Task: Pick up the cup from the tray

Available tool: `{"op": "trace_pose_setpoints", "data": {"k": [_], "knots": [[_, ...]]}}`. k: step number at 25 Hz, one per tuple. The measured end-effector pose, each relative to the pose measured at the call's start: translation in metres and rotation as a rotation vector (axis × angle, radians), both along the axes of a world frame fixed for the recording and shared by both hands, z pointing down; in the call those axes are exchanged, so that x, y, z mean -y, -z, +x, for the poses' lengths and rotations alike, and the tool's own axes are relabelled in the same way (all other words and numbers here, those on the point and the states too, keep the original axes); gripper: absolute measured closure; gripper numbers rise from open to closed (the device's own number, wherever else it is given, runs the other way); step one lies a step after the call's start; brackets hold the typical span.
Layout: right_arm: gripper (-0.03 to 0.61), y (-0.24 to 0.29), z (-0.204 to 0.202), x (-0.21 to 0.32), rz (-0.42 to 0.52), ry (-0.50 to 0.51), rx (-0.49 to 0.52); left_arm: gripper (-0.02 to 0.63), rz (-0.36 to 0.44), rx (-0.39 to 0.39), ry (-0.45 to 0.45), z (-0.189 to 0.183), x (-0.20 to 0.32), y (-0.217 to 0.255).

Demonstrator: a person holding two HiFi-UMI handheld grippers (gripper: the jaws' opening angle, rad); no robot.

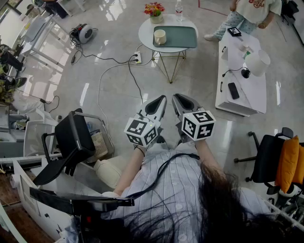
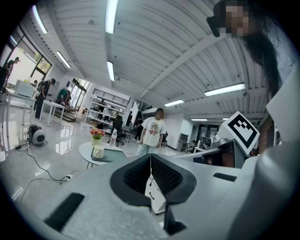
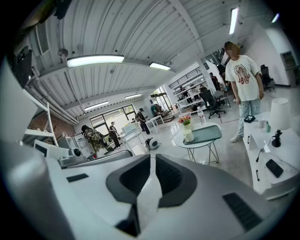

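A cream cup (image 1: 160, 36) stands on the left part of a grey-green tray (image 1: 183, 37) on a small round white table (image 1: 147, 28) far ahead. The cup (image 2: 98, 151) and tray (image 2: 114, 156) look small in the left gripper view. In the right gripper view the cup (image 3: 188, 136) is on the tray (image 3: 206, 133) too. My left gripper (image 1: 160, 99) and right gripper (image 1: 178, 98) are held side by side in front of the body, well short of the table. Both are shut and hold nothing, with the left gripper's (image 2: 151, 161) pads meeting and the right gripper's (image 3: 152, 161) pads close together.
Flowers (image 1: 154, 10) and a water bottle (image 1: 178, 8) stand at the table's back. A person (image 1: 251, 12) stands by a low white bench (image 1: 240, 78) with a lamp and phone. A power strip (image 1: 137, 58) with cables lies on the floor. Chairs flank me: black one (image 1: 71, 140), orange-backed one (image 1: 280, 161).
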State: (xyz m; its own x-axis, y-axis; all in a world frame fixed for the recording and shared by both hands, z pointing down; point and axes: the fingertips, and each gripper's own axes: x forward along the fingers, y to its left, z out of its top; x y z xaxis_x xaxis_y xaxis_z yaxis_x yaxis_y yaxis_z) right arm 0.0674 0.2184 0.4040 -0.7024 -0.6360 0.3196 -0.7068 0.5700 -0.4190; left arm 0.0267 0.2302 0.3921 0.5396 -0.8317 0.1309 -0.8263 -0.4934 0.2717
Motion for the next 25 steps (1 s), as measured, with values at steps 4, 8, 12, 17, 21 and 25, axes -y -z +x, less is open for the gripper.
{"op": "trace_pose_setpoints", "data": {"k": [4,8,12,17,21,25], "knots": [[0.525,-0.002,-0.004,0.001,-0.003,-0.003,-0.001,0.600,0.001,0.005,-0.004,-0.006,0.002,-0.001],[0.525,-0.002,-0.012,0.003,0.007,-0.011,0.010,0.600,0.002,0.004,-0.011,-0.015,0.004,-0.002],[0.525,0.001,-0.021,0.003,0.023,-0.018,0.042,0.600,0.002,0.007,-0.018,-0.027,0.004,-0.004],[0.525,-0.006,-0.027,0.003,0.011,-0.049,0.037,0.600,-0.009,0.010,-0.043,-0.035,0.004,-0.010],[0.525,-0.014,-0.032,0.005,-0.004,-0.054,0.022,0.600,-0.025,0.013,-0.059,-0.040,0.006,-0.021],[0.525,-0.019,-0.035,0.014,-0.013,-0.045,0.008,0.600,-0.040,0.012,-0.065,-0.040,0.015,-0.028]]}}
